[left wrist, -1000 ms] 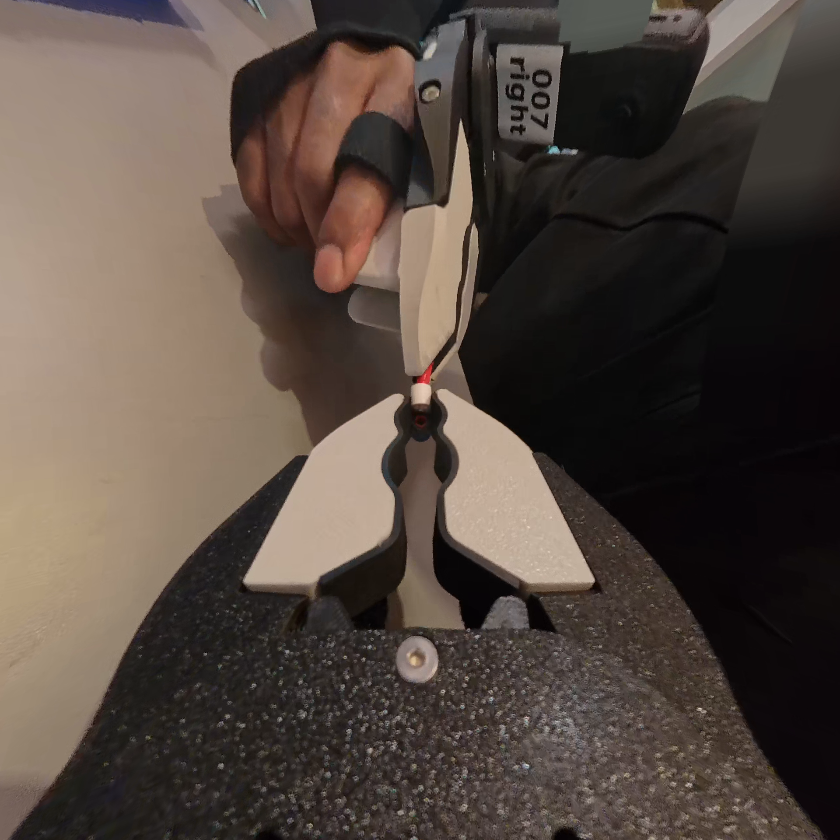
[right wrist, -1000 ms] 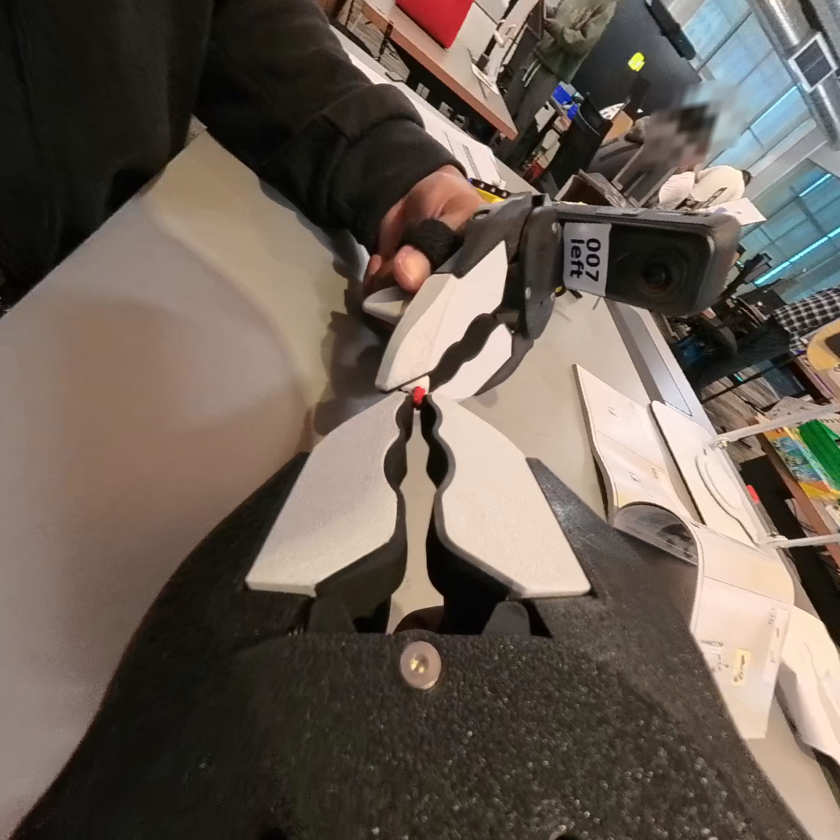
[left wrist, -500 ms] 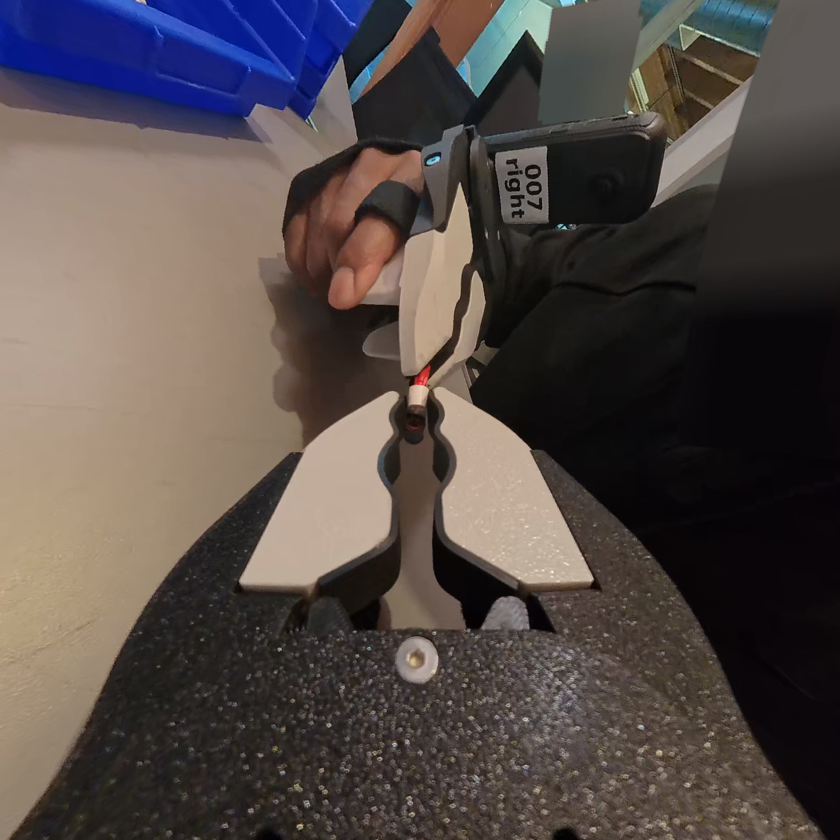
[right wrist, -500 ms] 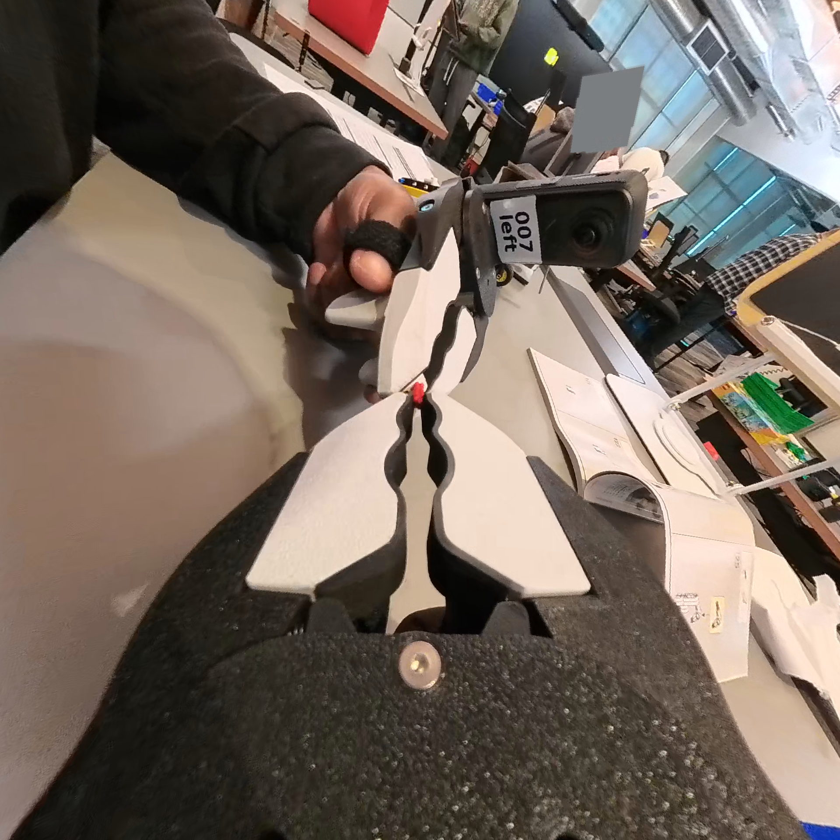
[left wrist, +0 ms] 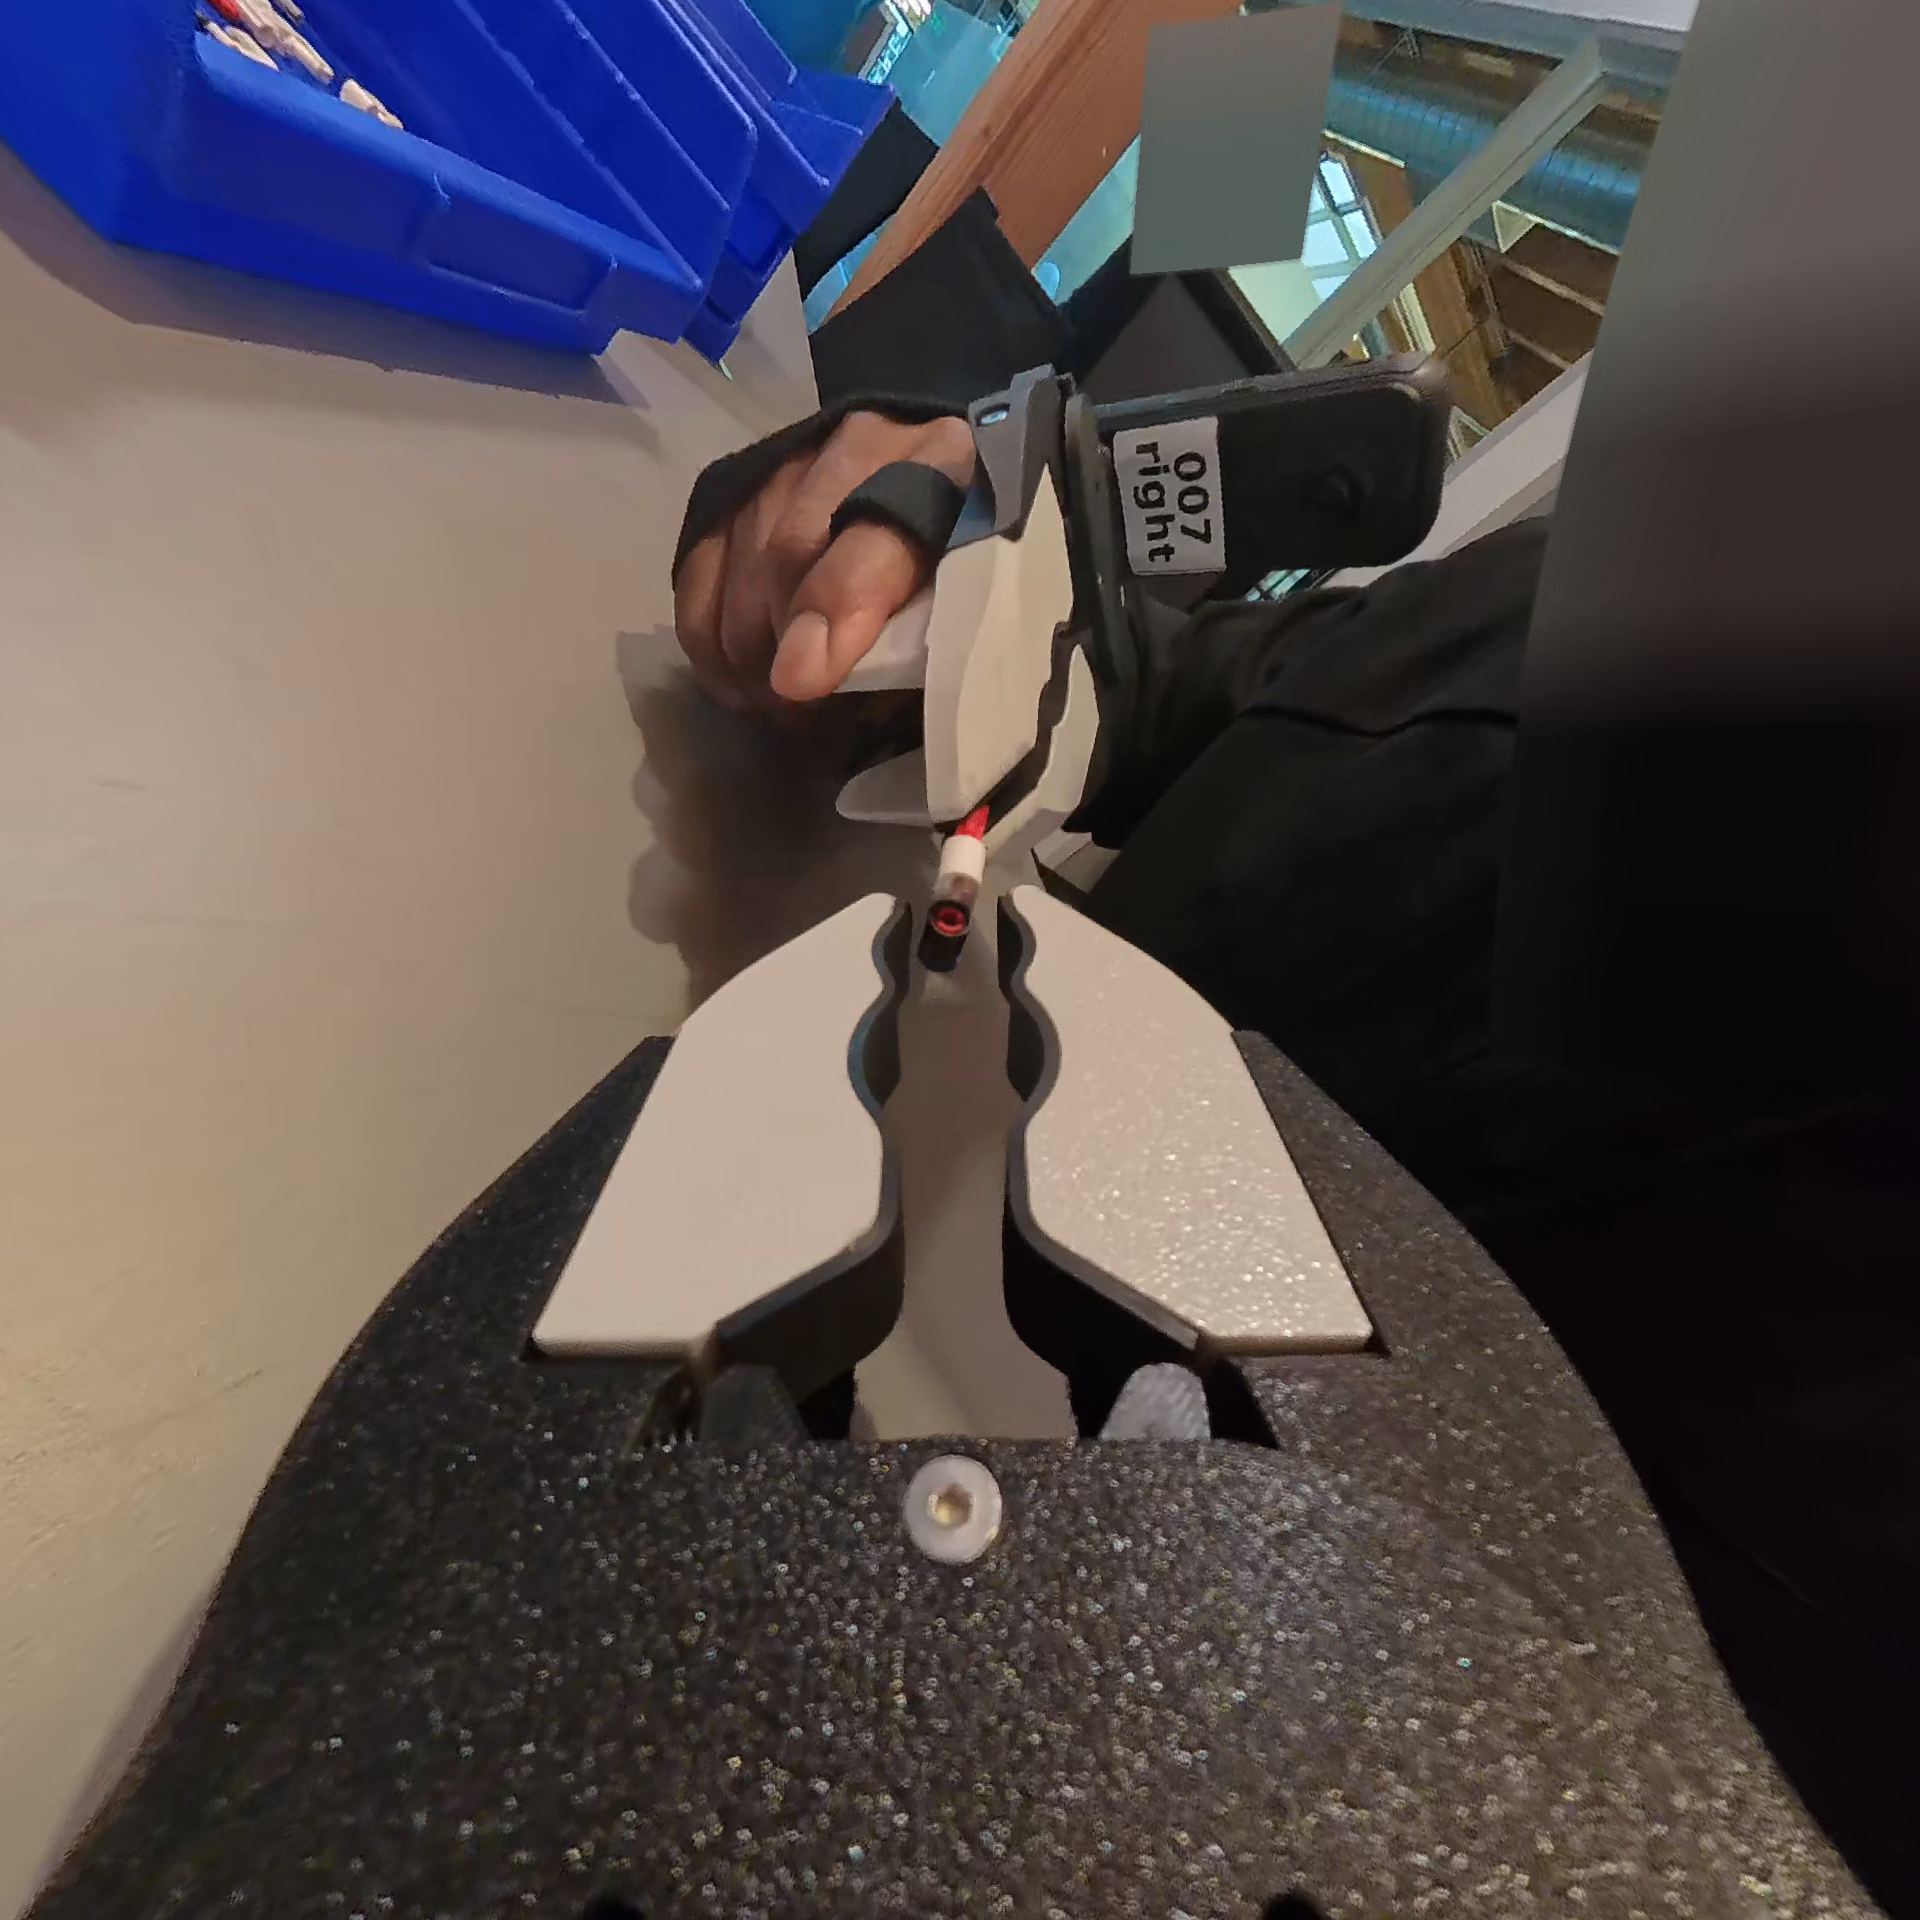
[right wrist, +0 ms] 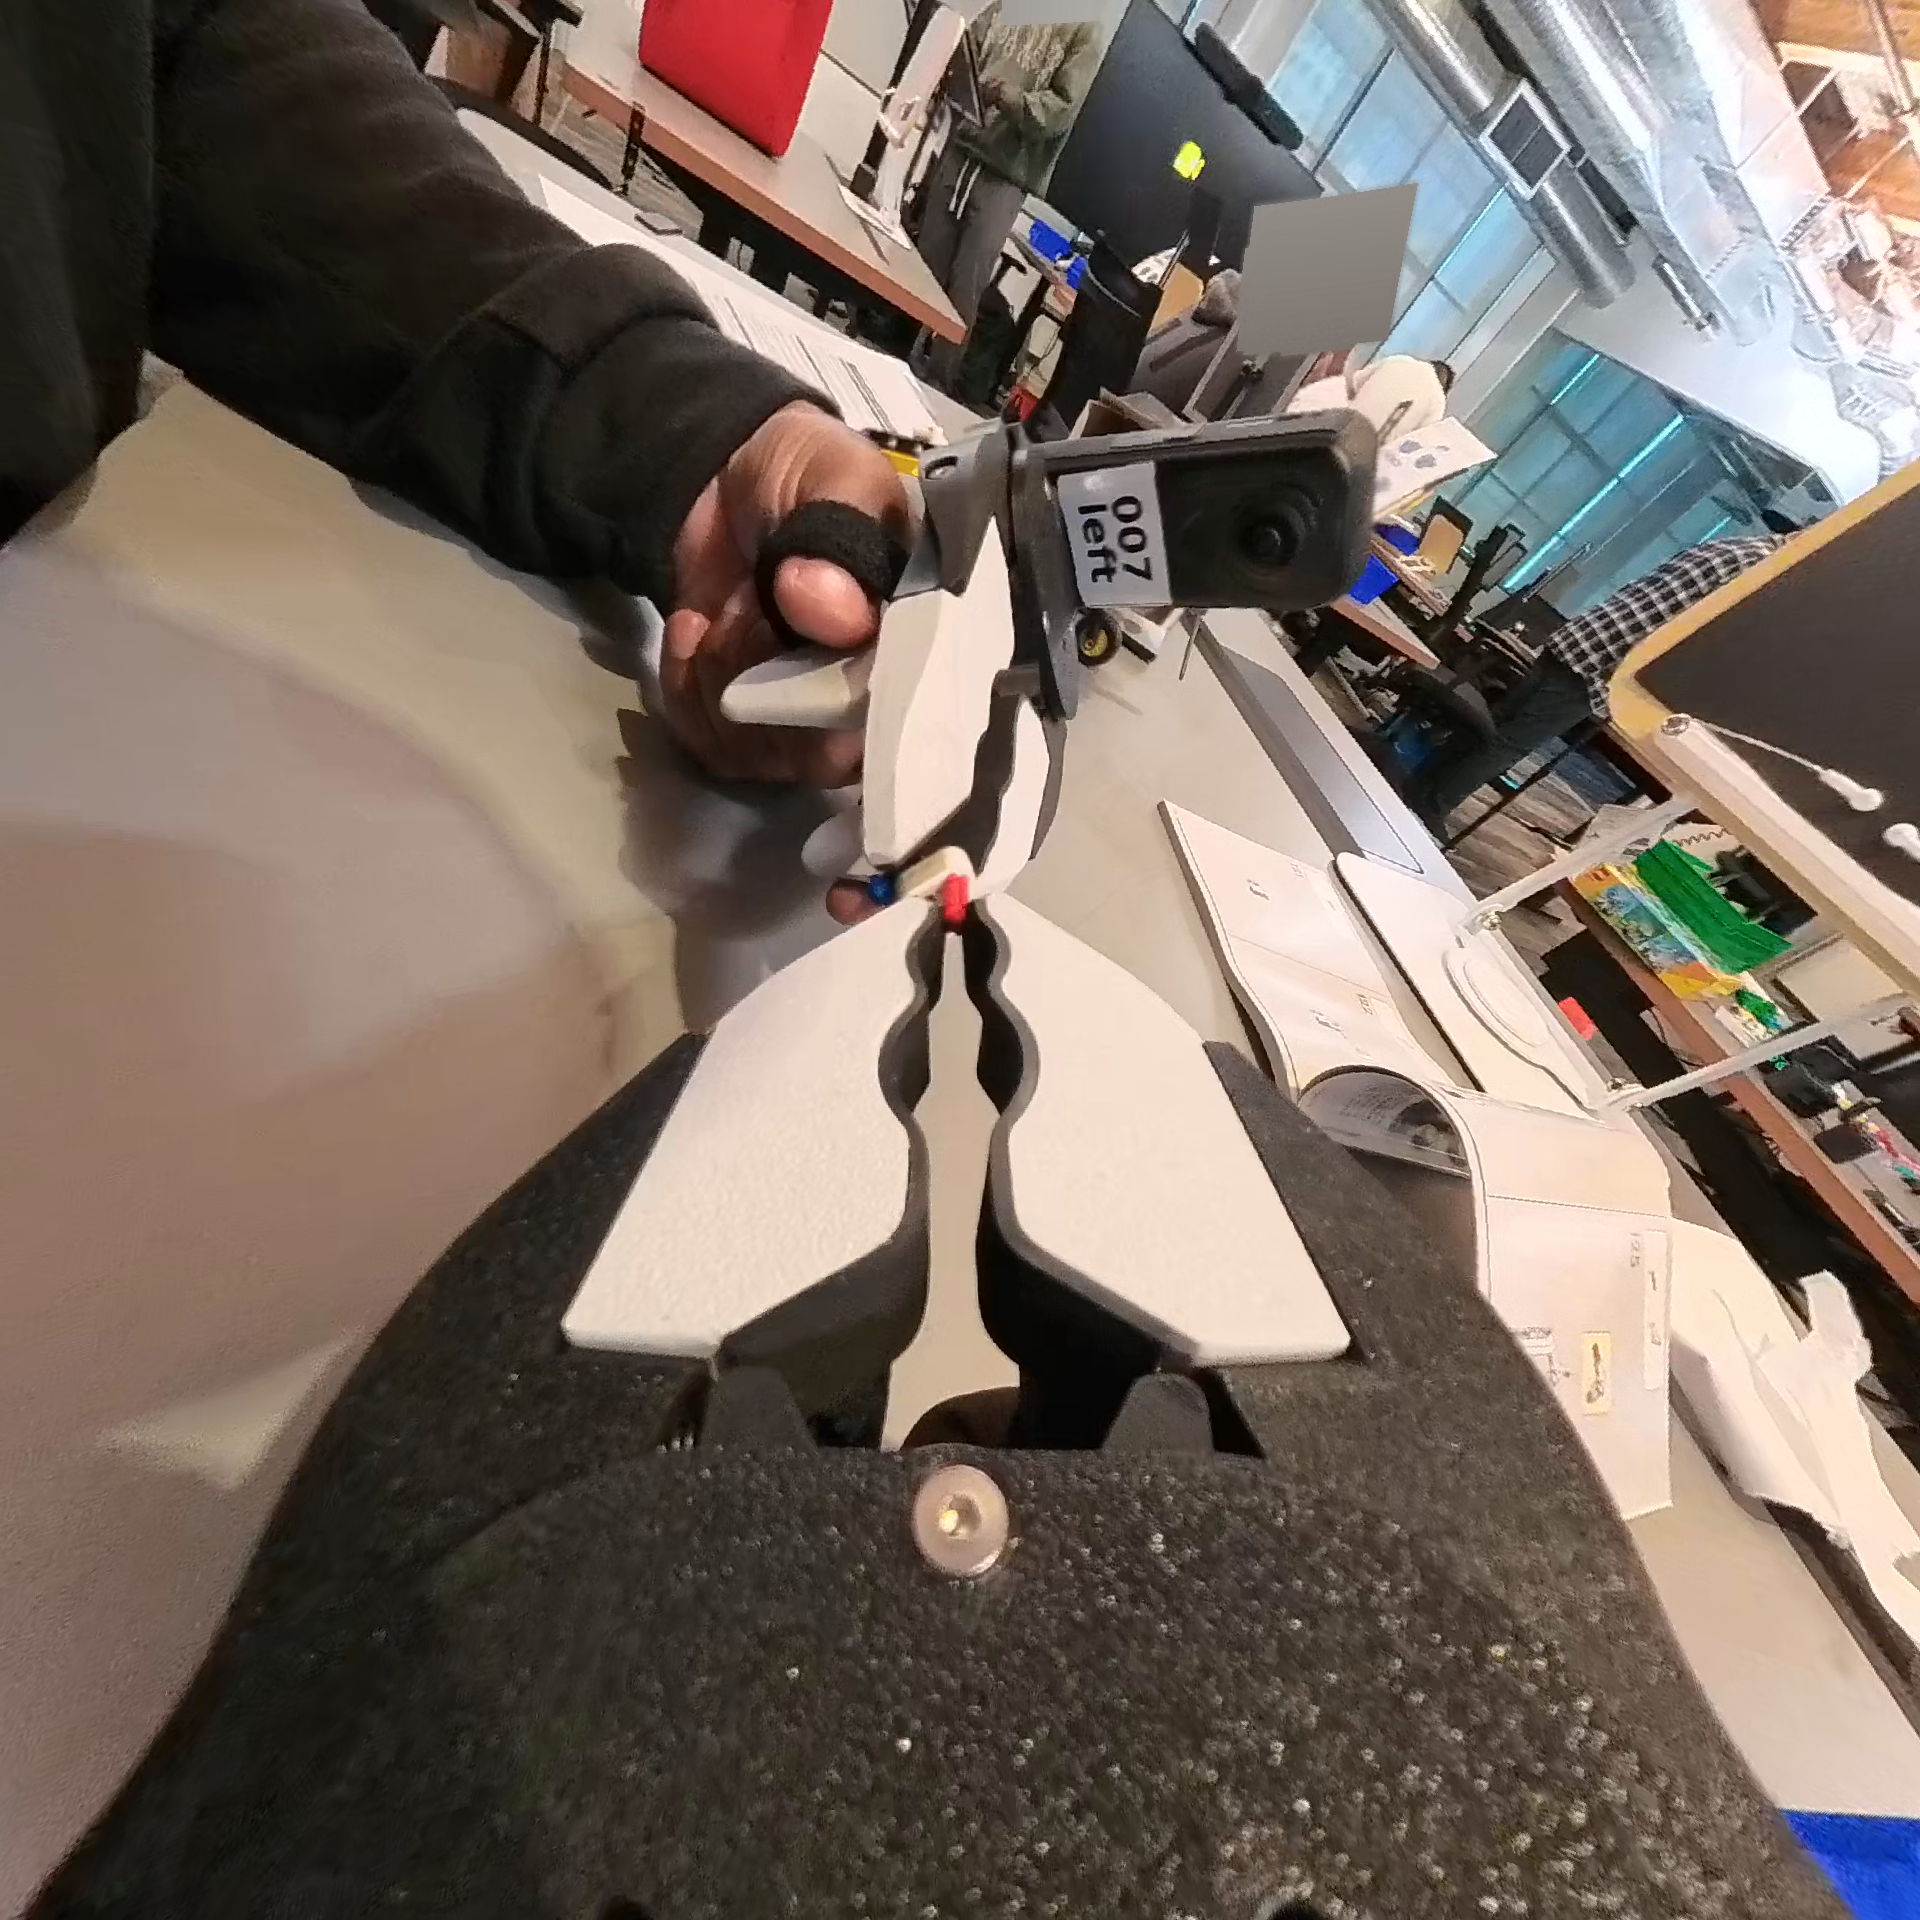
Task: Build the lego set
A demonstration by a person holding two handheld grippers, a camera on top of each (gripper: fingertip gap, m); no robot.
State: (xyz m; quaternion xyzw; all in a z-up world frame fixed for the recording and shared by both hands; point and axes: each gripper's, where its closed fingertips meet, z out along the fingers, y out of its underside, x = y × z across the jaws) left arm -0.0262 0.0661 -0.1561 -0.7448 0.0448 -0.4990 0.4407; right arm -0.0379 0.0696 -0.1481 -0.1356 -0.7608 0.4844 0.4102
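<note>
A small part hangs between the two grippers: a thin red axle (left wrist: 974, 824) carrying a cream sleeve (left wrist: 961, 860) and a dark end with a red ring (left wrist: 943, 925). My right gripper (right wrist: 953, 928) is shut on the red axle (right wrist: 953, 912); in the left wrist view it (left wrist: 982, 816) comes in from above. My left gripper (left wrist: 948, 906) is open. The part's dark end sits in the gap between its fingertips, close to the left one, and is not clamped. In the right wrist view the cream sleeve (right wrist: 935, 871) and a blue end (right wrist: 881, 889) show at the left gripper's (right wrist: 925, 868) tips.
Blue bins (left wrist: 416, 187) stand at the back of the beige table (left wrist: 260, 831). Open white booklets (right wrist: 1351, 987) and paper sheets lie to the right. A person's hands and dark sleeves (right wrist: 468, 343) hold both grippers just above the table. Both grippers' tips are close together, under 4 cm apart.
My left jaws have opened off the part's end, which they clamped before. My right gripper stays shut on the red axle. Both grippers have tilted, and the blue bins have come into view.
</note>
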